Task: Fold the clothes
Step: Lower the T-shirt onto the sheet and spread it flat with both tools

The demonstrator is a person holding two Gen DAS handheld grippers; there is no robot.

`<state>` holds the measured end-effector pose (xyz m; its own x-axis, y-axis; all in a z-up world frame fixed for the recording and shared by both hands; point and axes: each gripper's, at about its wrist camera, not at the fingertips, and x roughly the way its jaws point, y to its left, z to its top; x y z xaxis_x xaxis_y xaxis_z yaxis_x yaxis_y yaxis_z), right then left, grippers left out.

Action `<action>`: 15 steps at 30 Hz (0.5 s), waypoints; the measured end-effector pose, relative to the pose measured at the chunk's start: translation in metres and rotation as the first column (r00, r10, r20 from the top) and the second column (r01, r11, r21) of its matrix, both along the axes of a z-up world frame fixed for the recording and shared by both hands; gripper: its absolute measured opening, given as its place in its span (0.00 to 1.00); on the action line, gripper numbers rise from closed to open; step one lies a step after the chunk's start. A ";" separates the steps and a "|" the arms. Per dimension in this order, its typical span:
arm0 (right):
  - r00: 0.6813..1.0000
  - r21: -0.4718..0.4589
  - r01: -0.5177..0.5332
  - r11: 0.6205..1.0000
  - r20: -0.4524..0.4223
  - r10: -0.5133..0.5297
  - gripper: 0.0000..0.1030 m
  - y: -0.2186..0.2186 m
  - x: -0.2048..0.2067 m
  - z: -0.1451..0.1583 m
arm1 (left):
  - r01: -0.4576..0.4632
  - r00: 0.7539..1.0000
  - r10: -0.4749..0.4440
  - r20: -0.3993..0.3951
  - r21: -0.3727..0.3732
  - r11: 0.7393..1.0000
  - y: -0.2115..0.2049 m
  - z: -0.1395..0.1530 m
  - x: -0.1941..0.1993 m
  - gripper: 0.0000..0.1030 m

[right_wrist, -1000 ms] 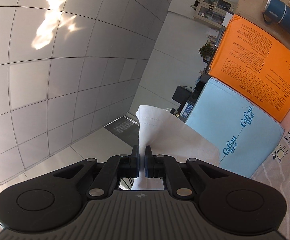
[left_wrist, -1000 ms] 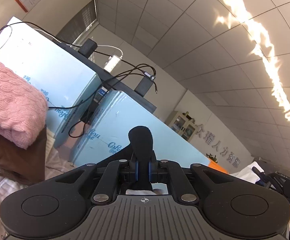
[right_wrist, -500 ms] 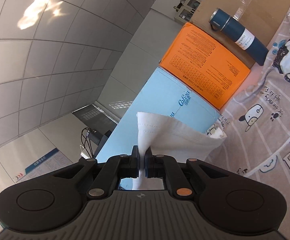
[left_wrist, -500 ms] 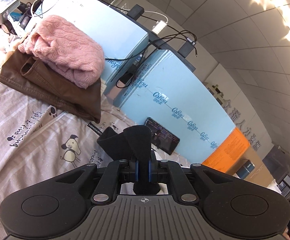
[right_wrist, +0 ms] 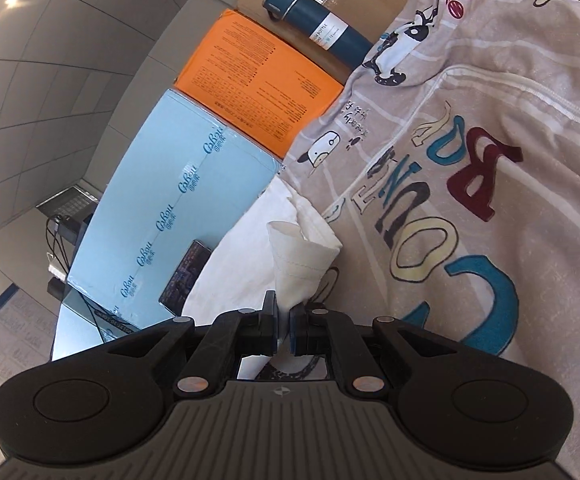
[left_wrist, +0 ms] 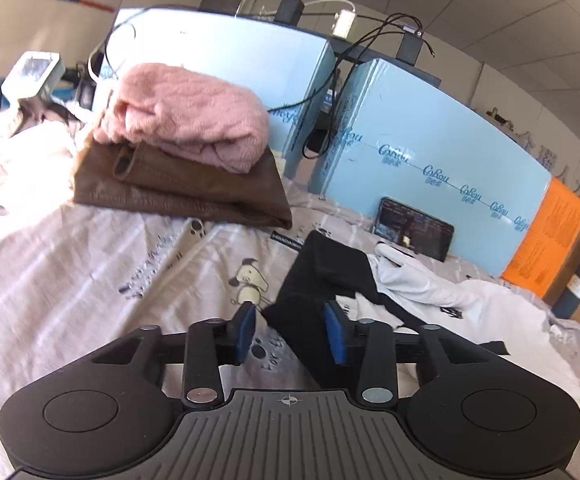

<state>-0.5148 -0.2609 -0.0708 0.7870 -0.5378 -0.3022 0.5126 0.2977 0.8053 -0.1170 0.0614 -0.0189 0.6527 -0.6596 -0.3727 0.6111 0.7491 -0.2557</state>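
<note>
Bedsheet (left_wrist: 89, 272): pink sweater (left_wrist: 185, 120) in left view only.

The white garment (left_wrist: 470, 300) runs past the frame's right edge, extent hidden.

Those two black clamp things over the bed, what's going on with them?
A person is folding clothes with a hand-held gripper in each hand. The left gripper has just been opening; the black part of the garment lies between its blue pads, no longer pinched. The right gripper is shut on a white fold of cloth, low over the cartoon-print bedsheet. A folded pink sweater sits on brown clothing nearby.
</note>
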 end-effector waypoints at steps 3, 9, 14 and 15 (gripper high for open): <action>1.000 -0.001 0.001 1.000 -0.009 -0.001 0.05 0.001 0.001 -0.004 | 0.137 0.977 -0.138 0.164 0.016 0.990 -0.002 0.013 -0.021 0.61; 0.999 -0.004 0.000 1.000 -0.034 0.000 0.07 0.001 0.003 -0.002 | 0.635 0.720 -0.674 0.162 0.236 0.736 -0.043 0.001 -0.068 0.73; 0.999 -0.013 -0.002 1.000 -0.045 0.001 0.25 0.002 0.001 0.003 | 0.682 0.616 -0.777 0.131 0.406 0.609 -0.079 -0.015 -0.093 0.72; 0.999 -0.017 -0.002 1.000 -0.048 0.001 0.29 0.003 0.001 0.004 | 0.684 0.603 -0.787 0.131 0.422 0.595 -0.084 -0.016 -0.096 0.72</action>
